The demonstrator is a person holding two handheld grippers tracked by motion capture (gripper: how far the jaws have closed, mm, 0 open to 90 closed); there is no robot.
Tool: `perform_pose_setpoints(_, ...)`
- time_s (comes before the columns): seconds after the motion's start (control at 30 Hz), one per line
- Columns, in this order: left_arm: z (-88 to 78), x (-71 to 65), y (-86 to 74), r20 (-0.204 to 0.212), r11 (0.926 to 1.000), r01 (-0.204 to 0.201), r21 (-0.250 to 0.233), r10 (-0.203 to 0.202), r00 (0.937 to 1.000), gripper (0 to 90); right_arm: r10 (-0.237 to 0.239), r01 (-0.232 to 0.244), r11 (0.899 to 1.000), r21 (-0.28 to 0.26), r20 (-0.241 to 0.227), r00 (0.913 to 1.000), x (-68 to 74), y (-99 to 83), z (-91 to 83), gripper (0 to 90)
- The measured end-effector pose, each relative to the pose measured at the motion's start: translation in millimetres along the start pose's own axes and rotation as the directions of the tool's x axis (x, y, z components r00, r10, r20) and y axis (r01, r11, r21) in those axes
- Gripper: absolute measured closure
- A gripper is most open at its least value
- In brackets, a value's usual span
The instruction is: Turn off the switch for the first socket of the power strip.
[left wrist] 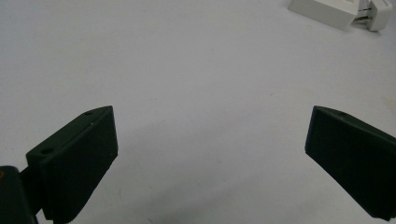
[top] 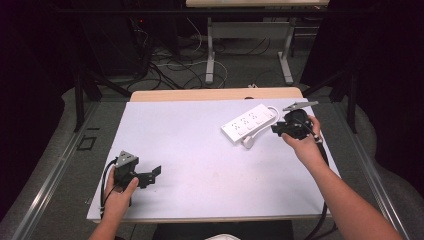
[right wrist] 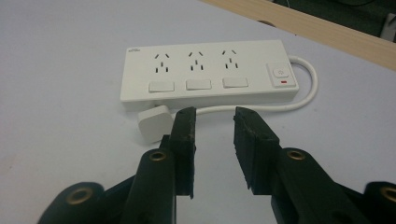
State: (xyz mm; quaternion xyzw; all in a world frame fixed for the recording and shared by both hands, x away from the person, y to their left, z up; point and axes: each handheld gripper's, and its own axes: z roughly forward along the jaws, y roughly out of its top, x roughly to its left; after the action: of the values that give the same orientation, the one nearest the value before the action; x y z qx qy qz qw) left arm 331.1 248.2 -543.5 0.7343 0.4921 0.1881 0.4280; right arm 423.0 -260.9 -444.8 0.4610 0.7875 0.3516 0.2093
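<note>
A: High view. The power strip [top: 248, 122] lies at about 2 o'clock on the white table [top: 200, 150], long axis slanted. Its plug [top: 248, 142] rests at its near end, and the cord [top: 272, 111] loops round the far end. The right gripper [top: 276, 129] sits just beside the strip at its 3 o'clock. The hand is wrapped over the body, forearm coming in from 5 o'clock. Jaws too small and dark here to read.

B: And the left gripper [top: 156, 172]?

A: At 7 o'clock, near the front edge, well apart from the strip. Hand grips it from behind and the jaws point toward 3 o'clock. Its cable drops off the table edge, partly lost against the dark floor.

B: Left gripper view?

A: Both jaws spread wide, bare table between them. The right-hand jaw is cut by the frame edge. At 1 o'clock a corner of the strip and the plug show, both cropped at the top.

B: Right gripper view?

A: The jaws stand partly closed with a narrow gap, pinching nothing. They aim at the cord, which runs between plug and strip. The strip lies at 12 o'clock, with three sockets, three buttons and a switch at the right end. The plug is at 10 o'clock, partly hidden behind the left jaw. Whether the tips touch the cord, cannot tell.
</note>
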Motion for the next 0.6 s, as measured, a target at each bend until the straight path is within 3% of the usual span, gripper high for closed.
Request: perform_pose_setpoints(0.6, 0.5, 0.3, -0.4, -0.005, 1.0, 0.002, -0.006, -0.002, 1.0, 2.4, 0.024, -0.024, 0.999, 0.03, 0.003, 0.9997, -7.1, 25.3, 22.7, 81.8)
